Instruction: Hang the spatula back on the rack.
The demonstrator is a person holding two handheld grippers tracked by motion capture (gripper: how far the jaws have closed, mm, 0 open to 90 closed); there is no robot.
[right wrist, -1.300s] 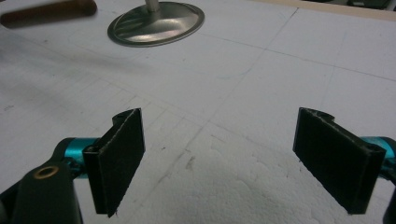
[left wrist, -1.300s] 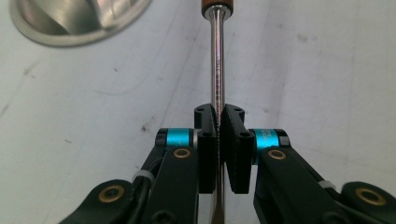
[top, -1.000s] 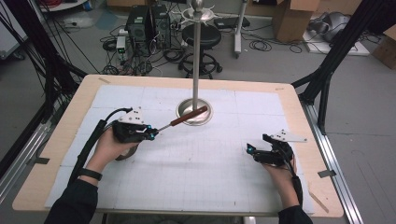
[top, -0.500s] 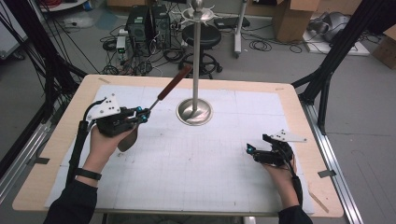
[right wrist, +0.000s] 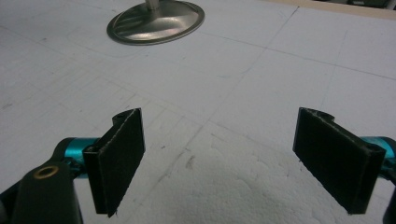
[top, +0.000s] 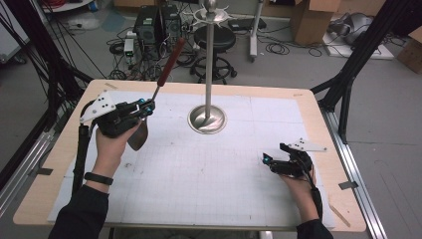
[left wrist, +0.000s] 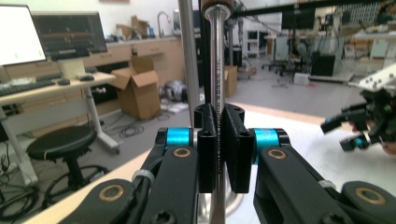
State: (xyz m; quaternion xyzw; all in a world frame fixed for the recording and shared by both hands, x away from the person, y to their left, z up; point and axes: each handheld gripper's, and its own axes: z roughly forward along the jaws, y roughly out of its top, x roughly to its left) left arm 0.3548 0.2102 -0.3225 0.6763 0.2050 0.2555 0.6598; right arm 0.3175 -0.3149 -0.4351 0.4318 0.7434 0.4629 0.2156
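Between my left pads (left wrist: 209,154) sits the thin metal shank of a spatula (top: 158,89), pinched tight w/ no gap showing beside it. My left gripper (top: 147,105) has it near the worktop's far-left corner, lifted off the surface. Its red-brown handle (top: 170,56) slants up and away past the far edge, while the dark blade (top: 138,135) hangs down below my left hand (top: 112,144). I judge the grip is on the shank, close to the blade, so the long handle end stays free to go up toward the hooks (top: 211,14) at the top of the stand (top: 209,64). In the left gripper view the shank runs straight up just beside the stand's pole, so they're lined up but I can't tell if they touch.

My right gripper (top: 268,162) rests near the right edge, closer to the near side, jaws spread wide w/ nothing between them; the right gripper view shows bare white mat (right wrist: 224,70) between the pads (right wrist: 122,158) and the stand's round base (top: 207,119) farther off. Prob parked there to keep out of the way and ready to steady things if needed.

Room: the mat's middle is open from the base to the near edge, and the left edge is close to my left forearm, so not much slack that side. The pole is the one obstacle; swinging the handle across needs to clear it. Past the far edge a stool and cables sit on the floor, well below.
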